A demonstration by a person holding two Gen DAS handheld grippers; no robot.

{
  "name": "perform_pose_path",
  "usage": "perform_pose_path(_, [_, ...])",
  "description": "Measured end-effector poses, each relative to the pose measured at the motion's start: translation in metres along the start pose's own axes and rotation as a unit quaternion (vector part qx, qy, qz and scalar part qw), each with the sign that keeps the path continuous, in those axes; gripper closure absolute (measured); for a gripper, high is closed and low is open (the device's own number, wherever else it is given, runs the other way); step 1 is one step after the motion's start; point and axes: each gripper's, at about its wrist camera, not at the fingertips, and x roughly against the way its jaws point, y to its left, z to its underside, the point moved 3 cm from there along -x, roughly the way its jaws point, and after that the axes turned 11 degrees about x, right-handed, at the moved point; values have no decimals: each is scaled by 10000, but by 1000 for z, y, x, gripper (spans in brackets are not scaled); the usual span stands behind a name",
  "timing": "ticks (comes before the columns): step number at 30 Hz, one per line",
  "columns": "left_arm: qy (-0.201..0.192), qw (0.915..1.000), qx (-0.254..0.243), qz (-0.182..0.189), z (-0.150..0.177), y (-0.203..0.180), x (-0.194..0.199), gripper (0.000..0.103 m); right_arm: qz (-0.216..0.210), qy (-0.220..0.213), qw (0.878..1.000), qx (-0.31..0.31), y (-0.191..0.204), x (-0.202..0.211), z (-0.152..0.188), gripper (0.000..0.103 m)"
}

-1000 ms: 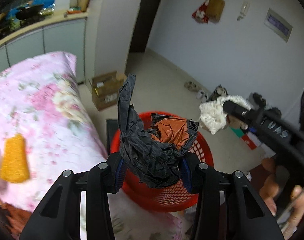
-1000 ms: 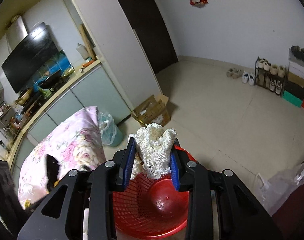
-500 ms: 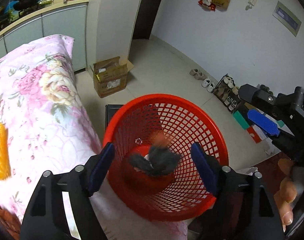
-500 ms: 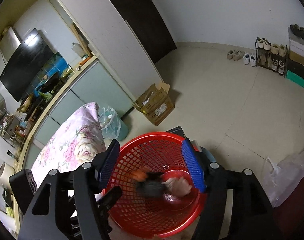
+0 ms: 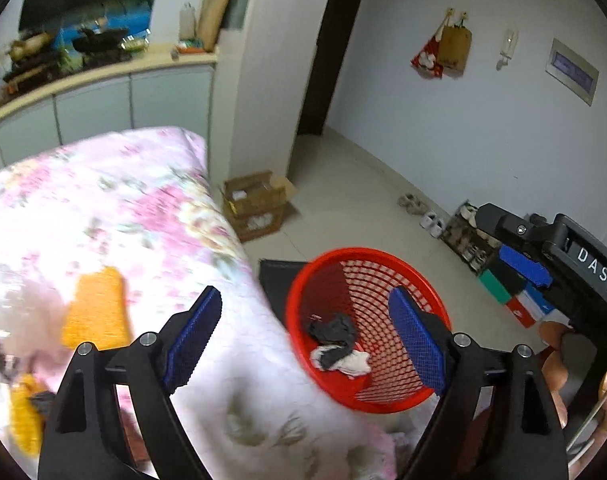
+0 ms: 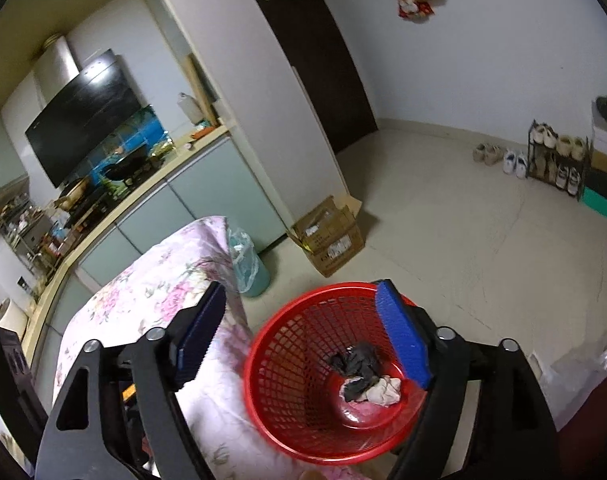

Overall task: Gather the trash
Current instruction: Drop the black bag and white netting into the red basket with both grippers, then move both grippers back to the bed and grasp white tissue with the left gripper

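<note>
A red mesh basket (image 5: 343, 254) (image 6: 303, 308) stands beside the table with the pink floral cloth (image 5: 103, 208). In its bottom lie a crumpled black wrapper (image 5: 331, 328) (image 6: 357, 360) and a white net wad (image 5: 353, 362) (image 6: 383, 390). My left gripper (image 5: 305, 300) hovers over the table's edge and the basket, its jaws opening with nothing between them. My right gripper (image 6: 299, 292) (image 5: 507, 240) hangs above the basket, its jaws also opening and empty. An orange net piece (image 5: 95, 312) and a yellow scrap (image 5: 23, 412) lie on the cloth.
A cardboard box (image 5: 255, 204) (image 6: 327, 240) sits on the floor by the white pillar. A bag-lined bin (image 6: 247, 264) stands by the table. A shoe rack (image 6: 555, 160) lines the far wall. A clear plastic bag (image 6: 583, 360) lies at the right.
Both grippers let go: the black wrapper and the white net dropped into the red basket. Both sets of jaws spread wide. The left gripper swung left toward the table.
</note>
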Motion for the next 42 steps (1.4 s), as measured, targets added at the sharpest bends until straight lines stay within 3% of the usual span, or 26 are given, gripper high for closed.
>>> perform_pose_path(12, [-554,9973,271,-392,-7,55,70,20,-287,-109,9975,631,51,20,4,20])
perform_pose_path(27, [-1115,9807,1190,-1078,0,193,174,20,-796,-22,9886,1276,104,29,25,20])
perform_pose_path(32, [-975,9761,1629,-1059,21,226,176,20,-1011,34,9861,1320,121,31,30,20])
perform_pose_path(37, [-543,9755,1911,-949,51,241,150,20,-1199,89,9824,1430,144,33,37,20])
perform_pose_path(42, [-244,9799,1724,-978,74,229,125,21,-1212,157,9810,1505,149,31,42,20])
